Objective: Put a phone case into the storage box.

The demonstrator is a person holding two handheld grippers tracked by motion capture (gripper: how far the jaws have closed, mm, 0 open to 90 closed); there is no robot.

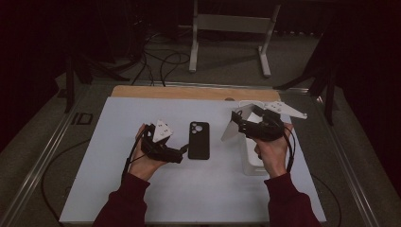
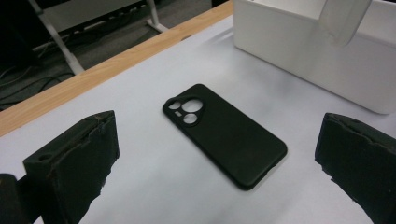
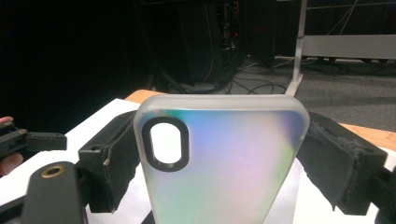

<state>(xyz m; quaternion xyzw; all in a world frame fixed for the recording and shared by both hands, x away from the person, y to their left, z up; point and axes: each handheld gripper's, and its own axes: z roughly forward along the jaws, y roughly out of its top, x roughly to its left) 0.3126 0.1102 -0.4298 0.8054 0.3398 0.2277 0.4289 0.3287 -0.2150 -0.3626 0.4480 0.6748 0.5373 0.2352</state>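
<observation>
1. The right gripper (image 3: pixel 219 186) was clamped on a frosted, translucent phone case with an iridescent sheen and a black-ringed oval camera cutout (image 3: pixel 219 163). Its jaws pressed the case's two long edges and held it upright in the air, probably so that its back faced the camera and could be handled freely.
2. In the high view that case (image 1: pixel 231 126) hung above the white table mat (image 1: pixel 142 198), just in front of a white rectangular box (image 1: pixel 253 163) at the table's right. The box was likely where the case came from or was headed.
3. The left gripper (image 2: pixel 215 154) was released, its jaws spread wide with nothing between the pads. It was aimed at a matte black soft phone case with three round lens openings (image 2: pixel 224 137).
4. The black case (image 1: pixel 199 140) lay flat on the mat, back side up, mid-table, just beside the left gripper (image 1: pixel 182 153). It seemed placed for an easy pick by its edges.
5. No brand, label or writing could be read on either case, the box or the mat.
</observation>
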